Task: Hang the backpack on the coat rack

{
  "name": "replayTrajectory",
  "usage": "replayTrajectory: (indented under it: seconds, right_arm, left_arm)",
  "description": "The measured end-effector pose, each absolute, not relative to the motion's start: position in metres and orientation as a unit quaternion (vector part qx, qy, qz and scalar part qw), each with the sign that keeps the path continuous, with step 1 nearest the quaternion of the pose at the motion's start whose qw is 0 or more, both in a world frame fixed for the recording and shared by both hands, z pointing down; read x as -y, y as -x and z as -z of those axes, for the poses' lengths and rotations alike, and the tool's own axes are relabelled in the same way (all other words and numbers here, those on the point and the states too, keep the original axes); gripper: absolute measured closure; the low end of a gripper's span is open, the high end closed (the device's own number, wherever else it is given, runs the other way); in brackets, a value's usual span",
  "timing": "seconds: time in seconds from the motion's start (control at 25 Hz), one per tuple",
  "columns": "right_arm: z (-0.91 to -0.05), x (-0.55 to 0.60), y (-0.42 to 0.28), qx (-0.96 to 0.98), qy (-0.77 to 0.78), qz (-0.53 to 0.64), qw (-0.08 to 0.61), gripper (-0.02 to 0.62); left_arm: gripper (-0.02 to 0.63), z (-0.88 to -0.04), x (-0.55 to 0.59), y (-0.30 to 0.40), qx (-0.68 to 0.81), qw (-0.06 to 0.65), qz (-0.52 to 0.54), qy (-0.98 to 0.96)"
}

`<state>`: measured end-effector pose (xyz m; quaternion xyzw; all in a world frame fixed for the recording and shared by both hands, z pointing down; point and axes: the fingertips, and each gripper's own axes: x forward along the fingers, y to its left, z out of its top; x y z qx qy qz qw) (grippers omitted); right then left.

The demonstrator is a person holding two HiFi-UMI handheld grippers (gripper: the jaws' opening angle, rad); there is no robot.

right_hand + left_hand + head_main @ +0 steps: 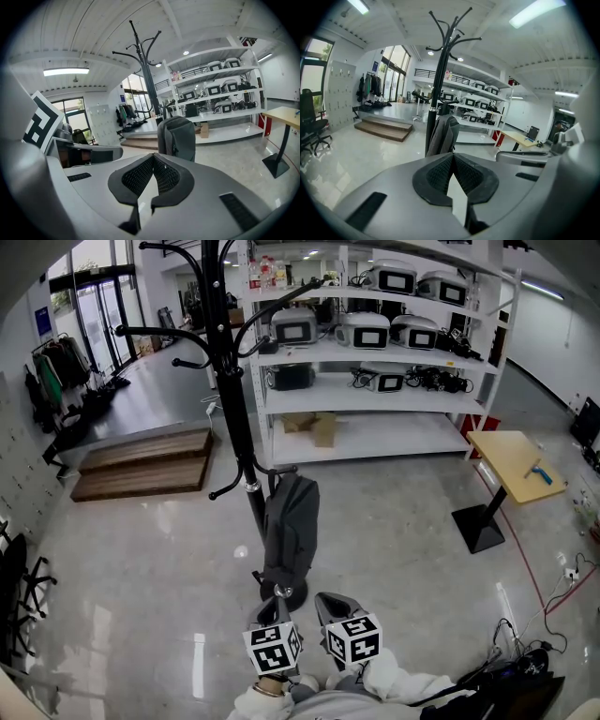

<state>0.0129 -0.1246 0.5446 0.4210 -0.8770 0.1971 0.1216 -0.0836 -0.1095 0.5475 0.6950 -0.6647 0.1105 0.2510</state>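
Note:
The grey backpack (291, 526) hangs from a low hook on the right side of the black coat rack (231, 390), its bottom just above the rack's round base. My left gripper (270, 607) and right gripper (331, 606) are side by side at the bottom of the head view, short of the rack and apart from the backpack. Both are shut with nothing between the pads. The left gripper (452, 156) looks at the backpack (444, 135) and the rack (438, 79) straight ahead. Beyond the right gripper (153, 156) the backpack (178, 138) and the rack (146, 75) show as well.
White shelving (375, 381) with several devices stands behind the rack. A wooden step platform (141, 465) lies at the left, a small wooden table (511, 463) at the right. Office chairs (17, 582) stand at the far left, and cables (525, 652) lie at the lower right.

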Motion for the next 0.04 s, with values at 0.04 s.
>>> replayTrajectory:
  seconds: [0.04]
  right_arm:
    - [-0.5451, 0.1248, -0.0129, 0.877, -0.421, -0.197, 0.122, 0.583]
  left_arm:
    - [0.603, -0.5481, 0.1096, 0.0835, 0.665, 0.251, -0.111, -0.695]
